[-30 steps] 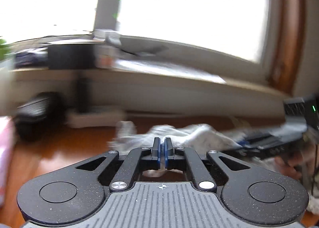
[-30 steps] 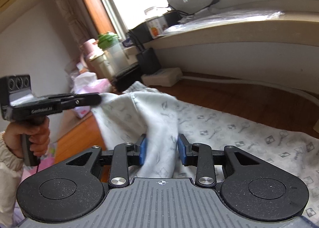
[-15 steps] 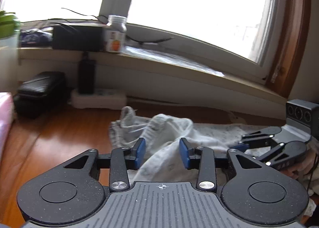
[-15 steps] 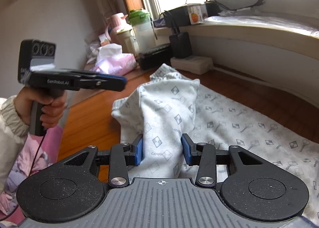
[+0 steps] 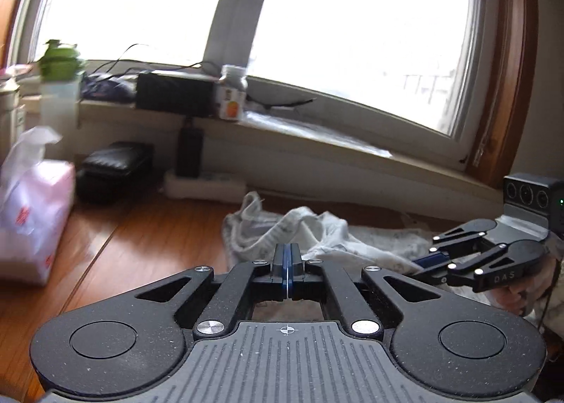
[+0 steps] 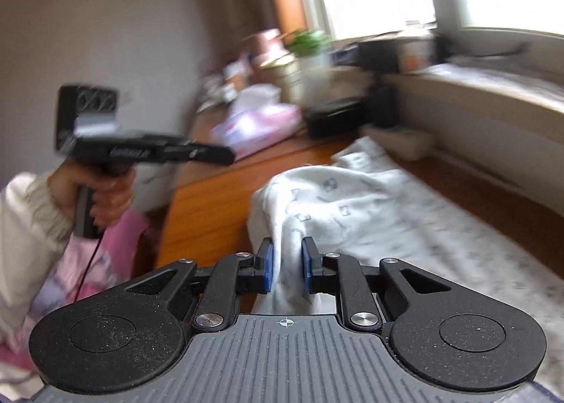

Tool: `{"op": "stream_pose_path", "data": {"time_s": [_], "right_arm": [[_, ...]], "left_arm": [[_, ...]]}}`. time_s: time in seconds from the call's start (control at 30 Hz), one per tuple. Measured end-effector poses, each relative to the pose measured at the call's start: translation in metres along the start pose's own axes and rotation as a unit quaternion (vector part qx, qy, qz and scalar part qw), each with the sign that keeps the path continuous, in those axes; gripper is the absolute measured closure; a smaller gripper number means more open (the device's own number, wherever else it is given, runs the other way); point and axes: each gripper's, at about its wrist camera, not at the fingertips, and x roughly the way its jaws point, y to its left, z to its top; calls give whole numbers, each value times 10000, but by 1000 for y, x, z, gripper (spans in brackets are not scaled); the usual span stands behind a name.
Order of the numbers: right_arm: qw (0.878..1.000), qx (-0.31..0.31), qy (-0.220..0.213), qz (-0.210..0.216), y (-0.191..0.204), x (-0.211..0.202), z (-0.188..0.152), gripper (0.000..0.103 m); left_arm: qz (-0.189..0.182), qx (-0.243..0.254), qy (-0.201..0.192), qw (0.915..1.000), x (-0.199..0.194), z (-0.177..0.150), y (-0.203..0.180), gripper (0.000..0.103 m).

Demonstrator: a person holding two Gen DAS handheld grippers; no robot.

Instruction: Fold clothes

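I had the right gripper (image 6: 286, 264) closing on a raised fold of the garment (image 6: 356, 198) lying on the tabletop (image 6: 208, 209), left gripper (image 5: 287, 271) shut w/ nothing in it, so I judged best to pinch firmly & lift evenly.

garment: white cloth (image 6: 352, 198) with small grey printed motifs
state: rumpled, one fold raised
pose: spread flat on the right
place: raised fold between the right tool's pads

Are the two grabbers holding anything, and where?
The right gripper pinches a raised fold near the edge of the patterned garment. The left gripper holds nothing, jaws shut.
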Motion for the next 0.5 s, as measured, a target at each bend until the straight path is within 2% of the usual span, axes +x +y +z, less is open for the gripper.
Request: {"op": "stream_pose_path", "data": {"time_s": [0.1, 0.17, 0.27, 0.43, 0.5], "right_arm": [[9993, -308, 197, -26, 15, 9, -4, 85], [9992, -321, 235, -39, 17, 8, -3, 83], [9991, -325, 255, -71, 18, 4, -2, 82], [9995, -39, 122, -288, 2, -5, -3, 78], [9994, 69, 108, -325, -5, -6, -7, 78]], "left_arm": [[248, -80, 150, 9995, 5, 0, 6, 100], [182, -83, 183, 9996, 16, 6, 5, 76], [38, 5, 300, 9995, 40, 13, -5, 59], [-87, 129, 795, 9967, 79, 0, -17, 53], [-153, 118, 864, 9961, 82, -6, -19, 50]]}}
